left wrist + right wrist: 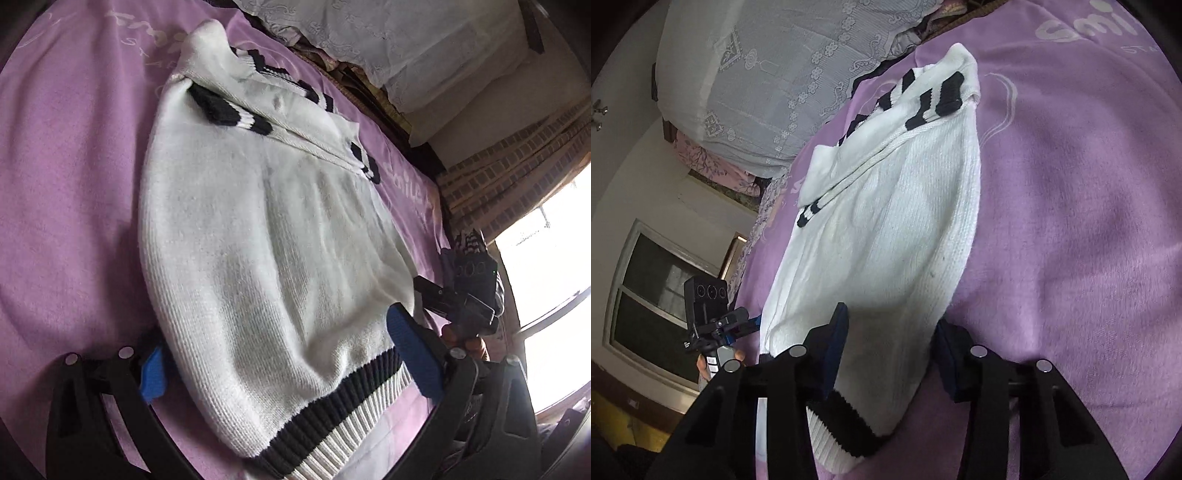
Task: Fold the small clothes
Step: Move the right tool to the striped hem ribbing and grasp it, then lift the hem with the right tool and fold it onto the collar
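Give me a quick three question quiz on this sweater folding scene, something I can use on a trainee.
1. True or false: the white sweater lies on a green blanket.
2. The left gripper has its jaws: A) shut on a sleeve, B) wide open with the sweater's hem between them, C) out of view.
3. Which two colours stripe the hem band?

Key: 1 false, it is a purple blanket. 2 B. 3 black and white.
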Demonstrator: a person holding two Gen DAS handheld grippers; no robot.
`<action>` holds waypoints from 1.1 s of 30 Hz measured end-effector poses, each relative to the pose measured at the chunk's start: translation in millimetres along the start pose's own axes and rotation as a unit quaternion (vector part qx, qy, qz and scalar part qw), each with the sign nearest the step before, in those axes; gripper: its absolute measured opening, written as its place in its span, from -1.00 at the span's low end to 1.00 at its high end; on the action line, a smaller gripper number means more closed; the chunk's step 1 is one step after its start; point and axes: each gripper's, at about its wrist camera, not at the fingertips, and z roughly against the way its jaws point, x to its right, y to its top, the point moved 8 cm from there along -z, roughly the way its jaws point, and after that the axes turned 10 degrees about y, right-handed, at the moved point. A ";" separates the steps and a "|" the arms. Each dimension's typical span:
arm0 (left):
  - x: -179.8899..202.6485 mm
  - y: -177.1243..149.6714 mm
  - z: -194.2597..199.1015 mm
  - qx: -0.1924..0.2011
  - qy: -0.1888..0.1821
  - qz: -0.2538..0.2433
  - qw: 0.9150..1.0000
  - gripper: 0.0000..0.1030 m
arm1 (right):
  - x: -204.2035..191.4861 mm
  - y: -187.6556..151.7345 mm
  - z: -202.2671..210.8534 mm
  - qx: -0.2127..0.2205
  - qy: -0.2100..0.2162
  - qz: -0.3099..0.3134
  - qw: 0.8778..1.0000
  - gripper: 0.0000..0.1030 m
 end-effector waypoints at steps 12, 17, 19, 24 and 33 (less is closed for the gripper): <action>-2.7 -18.5 -0.3 -0.014 -0.024 0.025 0.999 -0.32 | -14.5 -29.4 -2.4 -0.016 0.022 0.017 0.999 -0.73; 1.4 -17.3 4.7 -0.001 0.000 0.007 1.000 -0.64 | -26.8 -27.5 9.5 0.009 0.015 0.047 0.999 -0.78; 4.4 -11.4 11.1 0.008 -0.005 0.002 1.000 -0.77 | -32.9 -17.8 14.5 0.022 0.025 0.050 0.998 -0.79; 14.4 8.8 26.9 0.038 0.002 -0.028 0.999 -0.82 | -46.6 6.0 16.5 0.035 0.036 0.057 0.997 -0.80; 22.2 54.4 44.7 0.082 0.026 -0.043 0.995 -0.82 | -60.6 55.9 14.0 0.061 0.048 0.050 0.996 -0.80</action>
